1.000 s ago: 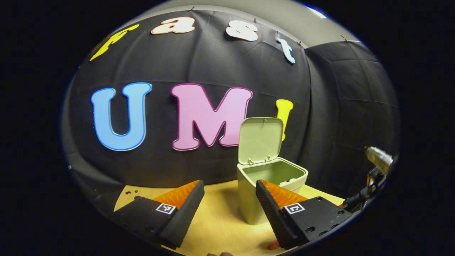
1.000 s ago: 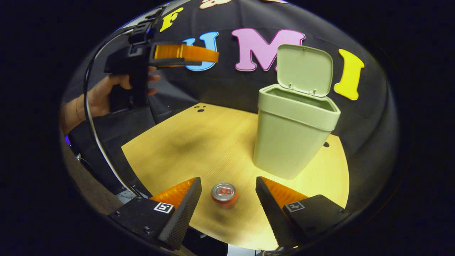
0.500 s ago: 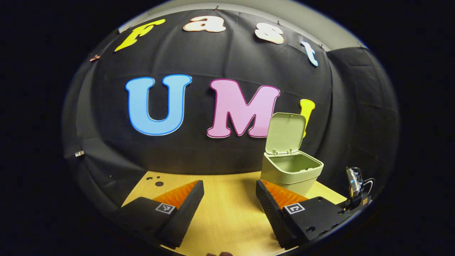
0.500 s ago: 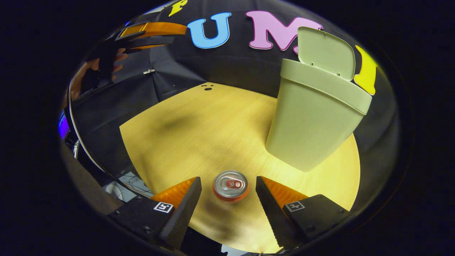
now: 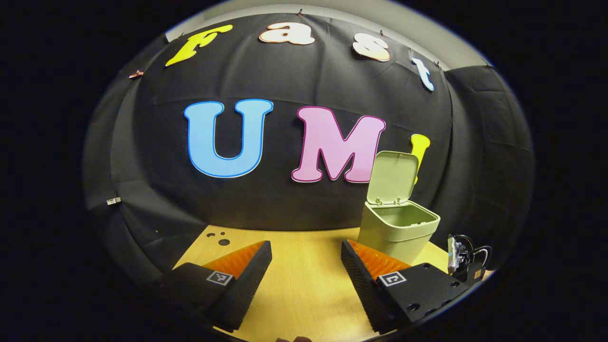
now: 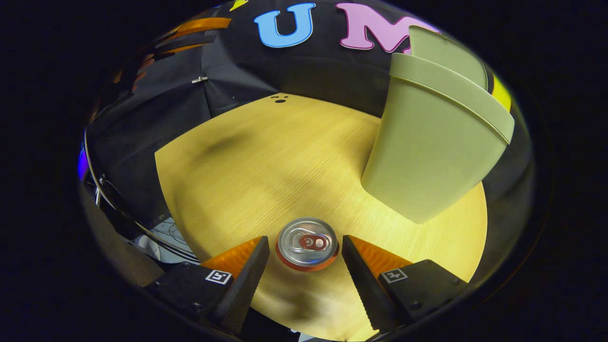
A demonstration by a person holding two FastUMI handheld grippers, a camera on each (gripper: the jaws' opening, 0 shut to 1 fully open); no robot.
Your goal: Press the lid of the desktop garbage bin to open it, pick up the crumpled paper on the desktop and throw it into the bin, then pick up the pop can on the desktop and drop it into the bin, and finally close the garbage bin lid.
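Since a second before, the right gripper point(image 6: 305, 249) had dropped closer to the pop can point(image 6: 307, 243), which now stood upright on the wooden desktop point(image 6: 266, 161) between its wide-spread fingers with a gap either side. The left gripper point(image 5: 306, 254), jaws also wide and empty, had drawn back from the garbage bin point(image 5: 398, 230). The bin stood far right with nothing between it and the can, its lid point(image 5: 392, 176) raised upright; what its shadowed inside held could not be told.

Dim booth, warm overhead light, soft shadows on desktop point(image 6: 266, 161) — fisheye-bent edges, sharp centre
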